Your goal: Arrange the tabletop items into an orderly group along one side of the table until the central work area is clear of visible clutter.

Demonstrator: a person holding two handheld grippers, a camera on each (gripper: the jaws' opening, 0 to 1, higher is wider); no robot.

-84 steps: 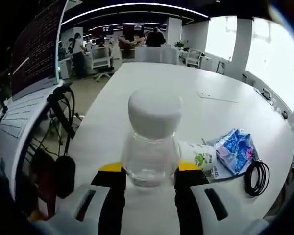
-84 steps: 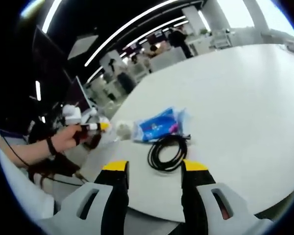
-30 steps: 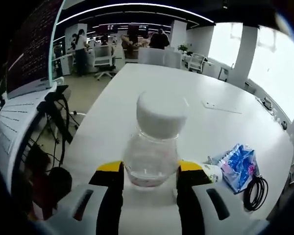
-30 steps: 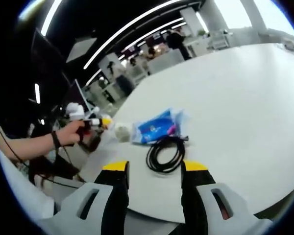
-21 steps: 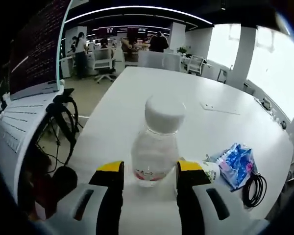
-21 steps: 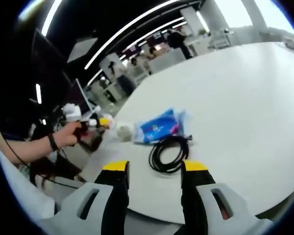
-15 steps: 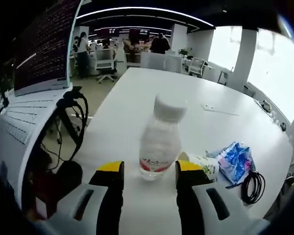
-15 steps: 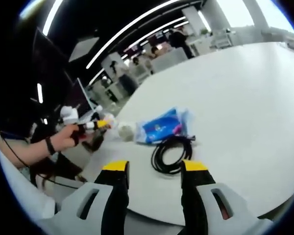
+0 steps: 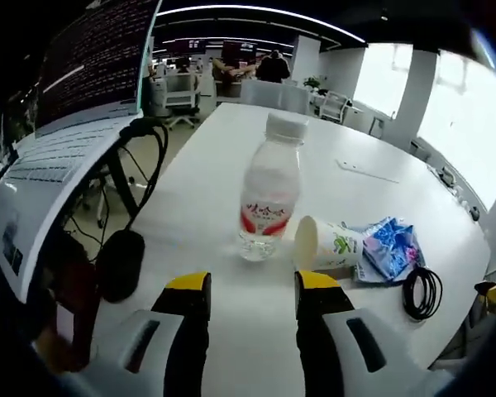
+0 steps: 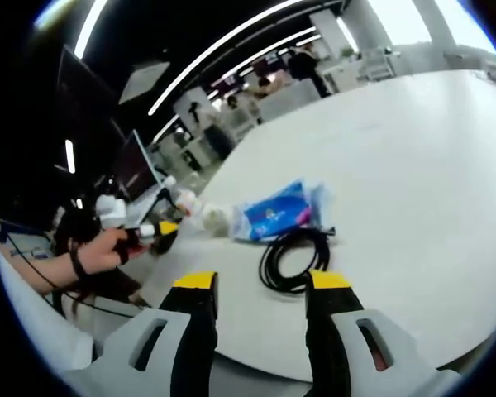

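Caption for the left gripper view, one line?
Open tongs before an upright clear plastic water bottle, tipped white paper cup, blue packet and coiled black cable.

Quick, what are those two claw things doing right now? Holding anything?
Left gripper: open, empty; the water bottle stands free on the table ahead.
Right gripper: open, empty, with the black cable just ahead.

The left gripper (image 9: 251, 285) now stands open and back from the bottle (image 9: 267, 198), which stands free on the desk (image 9: 372, 207).
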